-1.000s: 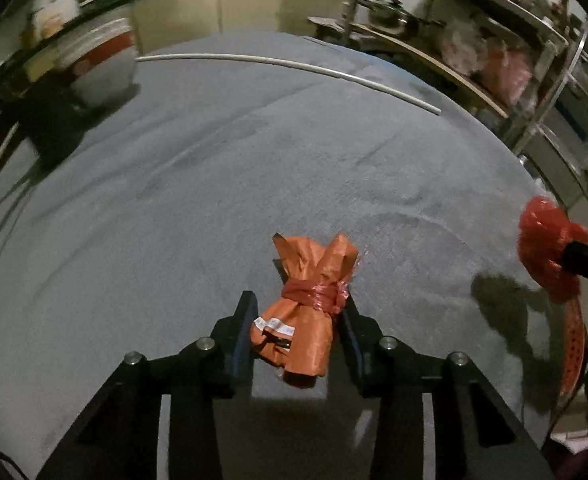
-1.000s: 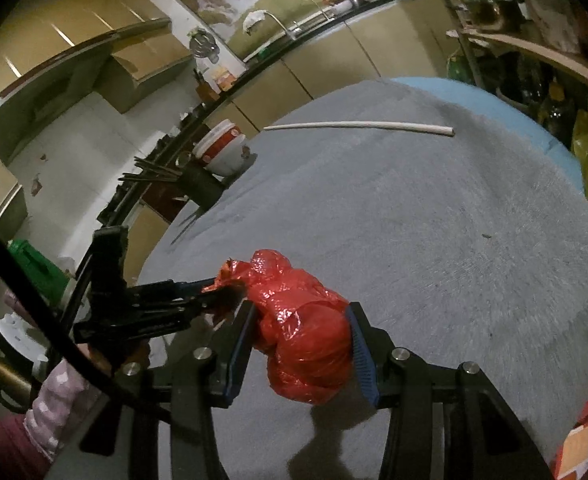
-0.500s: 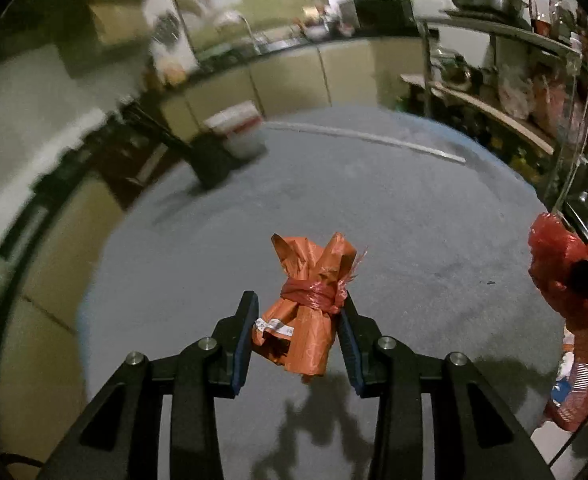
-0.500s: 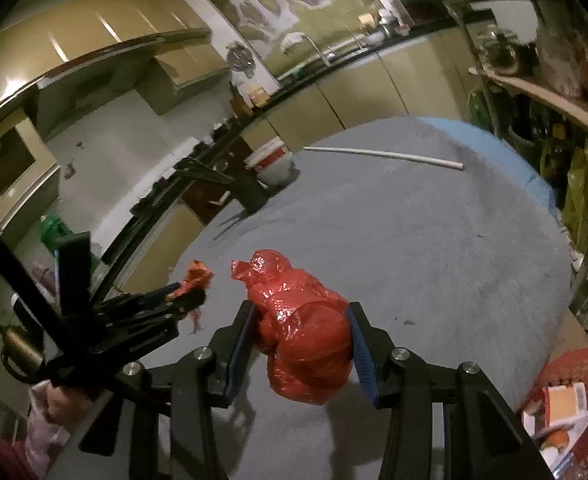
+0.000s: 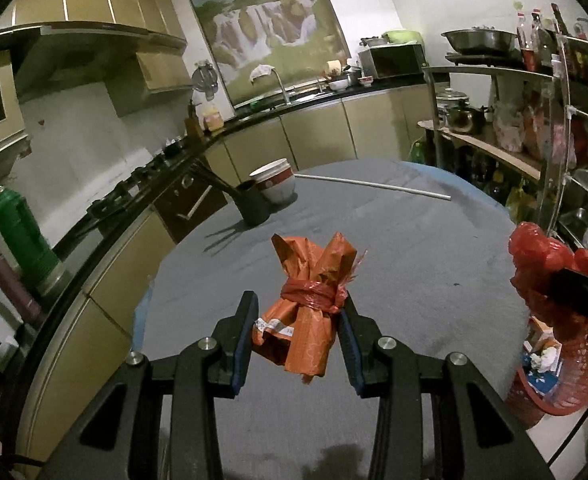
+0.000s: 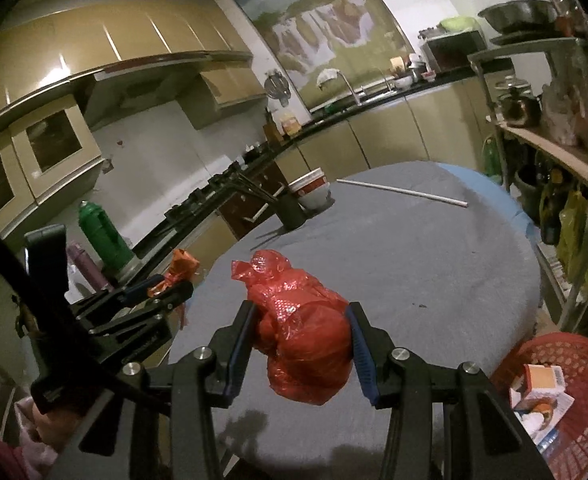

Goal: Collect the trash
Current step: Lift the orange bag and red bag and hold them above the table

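Observation:
My left gripper [image 5: 298, 314] is shut on an orange wrapper bundle [image 5: 308, 300] tied with a red band, held up above the grey round table [image 5: 414, 264]. My right gripper [image 6: 302, 330] is shut on a crumpled red plastic bag [image 6: 306, 344], also held above the table. The red bag shows at the right edge of the left wrist view [image 5: 542, 264]. The orange bundle shows at the left of the right wrist view [image 6: 181, 268]. A red mesh basket [image 6: 566, 360] with cartons in it stands on the floor at the lower right, and shows in the left wrist view [image 5: 566, 384].
A white and red bowl [image 5: 275, 184], a black cup of chopsticks [image 5: 253, 204] and a long white rod [image 5: 374, 186] lie at the table's far side. A counter runs along the left with a green thermos [image 5: 19, 240]. Metal shelves [image 5: 534, 132] stand to the right.
Both grippers have risen from the table with their trash held, so the views now look across the kitchen. The red basket has come into view at the lower right.

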`<state>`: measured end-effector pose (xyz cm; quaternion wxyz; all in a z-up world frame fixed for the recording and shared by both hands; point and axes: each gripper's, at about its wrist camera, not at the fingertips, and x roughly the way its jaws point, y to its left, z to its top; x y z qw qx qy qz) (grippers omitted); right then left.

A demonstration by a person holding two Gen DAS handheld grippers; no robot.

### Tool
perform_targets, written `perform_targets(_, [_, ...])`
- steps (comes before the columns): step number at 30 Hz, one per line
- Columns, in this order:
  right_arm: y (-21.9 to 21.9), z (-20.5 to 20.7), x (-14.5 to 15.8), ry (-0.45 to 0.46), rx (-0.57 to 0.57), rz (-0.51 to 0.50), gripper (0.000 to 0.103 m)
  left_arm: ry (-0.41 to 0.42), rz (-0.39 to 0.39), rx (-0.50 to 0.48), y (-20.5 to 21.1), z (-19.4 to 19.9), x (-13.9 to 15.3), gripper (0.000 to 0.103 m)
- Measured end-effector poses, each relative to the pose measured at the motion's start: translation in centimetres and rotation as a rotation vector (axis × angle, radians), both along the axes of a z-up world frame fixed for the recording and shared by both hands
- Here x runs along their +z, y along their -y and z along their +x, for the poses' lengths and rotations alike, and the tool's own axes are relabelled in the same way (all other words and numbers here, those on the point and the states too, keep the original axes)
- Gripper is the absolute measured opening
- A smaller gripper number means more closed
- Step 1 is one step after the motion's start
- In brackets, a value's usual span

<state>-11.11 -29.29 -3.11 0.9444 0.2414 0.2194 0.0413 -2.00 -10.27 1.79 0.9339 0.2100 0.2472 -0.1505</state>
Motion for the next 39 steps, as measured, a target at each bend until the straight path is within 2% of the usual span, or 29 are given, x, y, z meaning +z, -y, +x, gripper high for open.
perform_targets(20, [0.0,-7.2,0.8,0.093,0.002,0.043,0.049,0.083,0.016,0.044,-1.4,-7.4,1.0,0.041])
perform_targets(39, [0.7,-9.4,0.9,0.123,-0.003,0.044,0.049,0.092,0.003,0.042,-1.0,-8.5,1.7,0.041])
